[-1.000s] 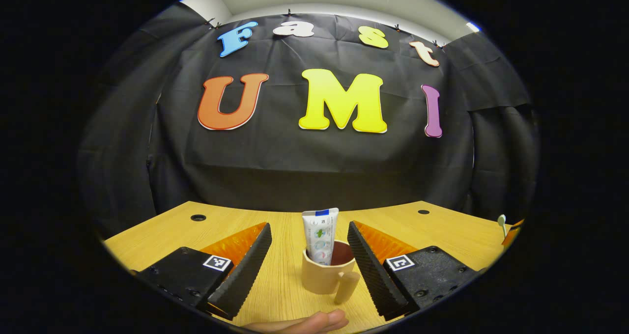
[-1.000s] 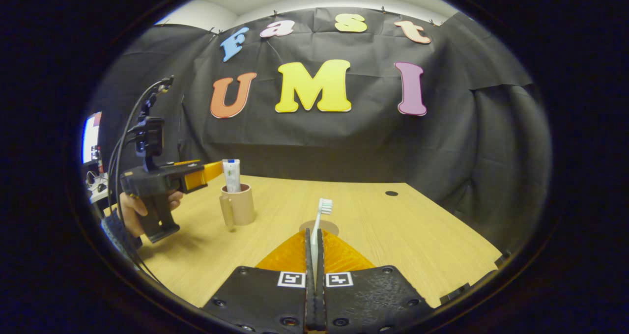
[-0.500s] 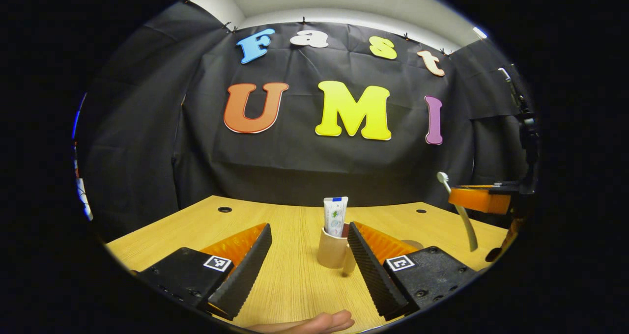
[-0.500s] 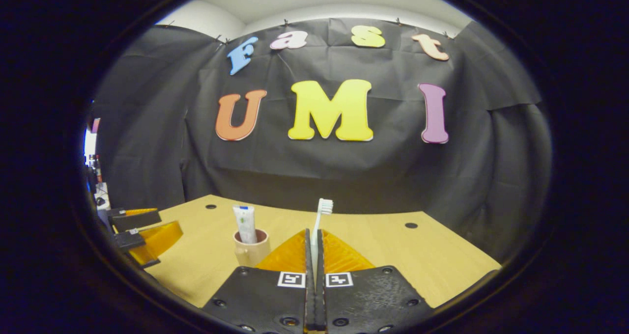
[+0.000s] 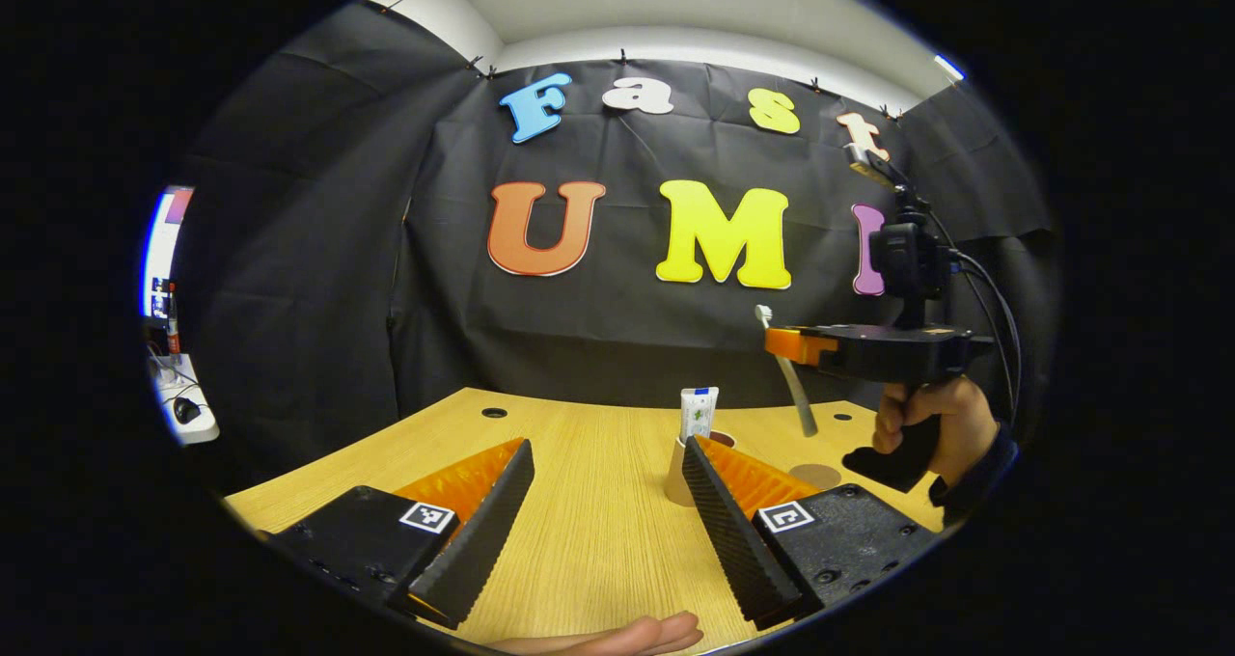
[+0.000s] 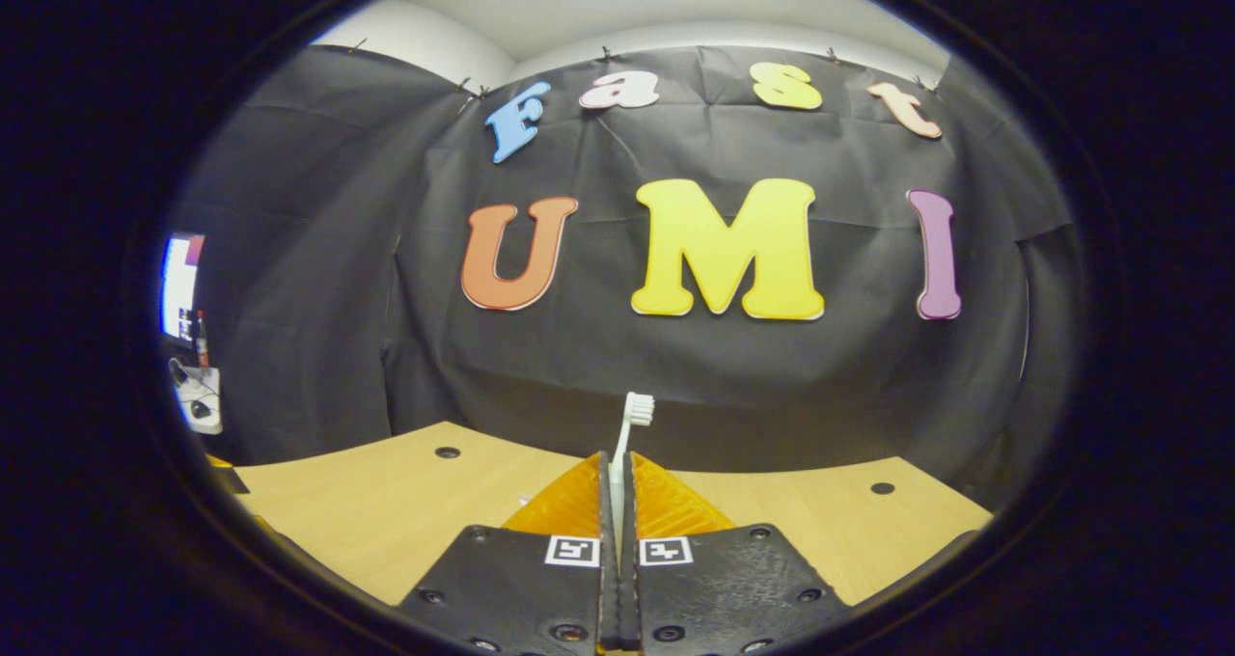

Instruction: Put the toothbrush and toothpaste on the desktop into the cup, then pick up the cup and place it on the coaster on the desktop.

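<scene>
Wooden desktop point(image 5: 589, 531): cup point(image 5: 678, 478) holds toothpaste point(image 5: 697, 413); right tongs point(image 6: 617, 473) clamp toothbrush point(image 6: 632, 420).

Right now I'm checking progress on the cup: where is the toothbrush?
The toothbrush is clamped upright in the right gripper; in the left gripper view it hangs above the desk, right of the cup with toothpaste.

Cup point(image 5: 675, 478) smaller and farther up mid-frame in left gripper view, right tool point(image 5: 783, 342) with toothbrush point(image 5: 793, 386) now at its right, cup gone from right gripper view
</scene>
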{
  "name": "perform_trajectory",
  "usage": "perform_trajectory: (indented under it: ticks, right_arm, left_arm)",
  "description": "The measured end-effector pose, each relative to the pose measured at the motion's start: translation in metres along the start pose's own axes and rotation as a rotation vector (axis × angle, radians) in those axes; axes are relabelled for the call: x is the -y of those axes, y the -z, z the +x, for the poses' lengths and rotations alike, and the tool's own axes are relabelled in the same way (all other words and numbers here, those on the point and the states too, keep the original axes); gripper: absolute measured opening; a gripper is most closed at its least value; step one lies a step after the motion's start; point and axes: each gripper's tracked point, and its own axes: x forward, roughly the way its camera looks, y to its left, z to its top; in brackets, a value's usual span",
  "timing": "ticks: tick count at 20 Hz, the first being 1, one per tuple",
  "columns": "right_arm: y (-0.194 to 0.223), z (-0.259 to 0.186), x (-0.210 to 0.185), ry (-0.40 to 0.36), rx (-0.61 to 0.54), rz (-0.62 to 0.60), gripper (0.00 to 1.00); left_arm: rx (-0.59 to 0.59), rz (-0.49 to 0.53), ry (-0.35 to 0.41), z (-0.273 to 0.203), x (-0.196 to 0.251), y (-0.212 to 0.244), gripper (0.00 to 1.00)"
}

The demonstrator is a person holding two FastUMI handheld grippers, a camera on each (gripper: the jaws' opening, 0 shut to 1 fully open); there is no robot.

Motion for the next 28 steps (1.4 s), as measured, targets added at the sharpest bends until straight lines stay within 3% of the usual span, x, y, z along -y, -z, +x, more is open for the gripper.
perform_trajectory:
  ticks: [10, 28]
  right_arm:
    - [0.004, 0.045, -0.024, 0.011, 0.002, 0.006, 0.02]
    - [0.017, 0.044, -0.028, 0.003, -0.02, 0.005, 0.03]
  left_arm:
    - [-0.058, -0.056, -0.005, 0.003, -0.023, 0.025, 0.98]
    - [-0.094, -0.043, 0.044, 0.006, -0.005, 0.043, 0.98]
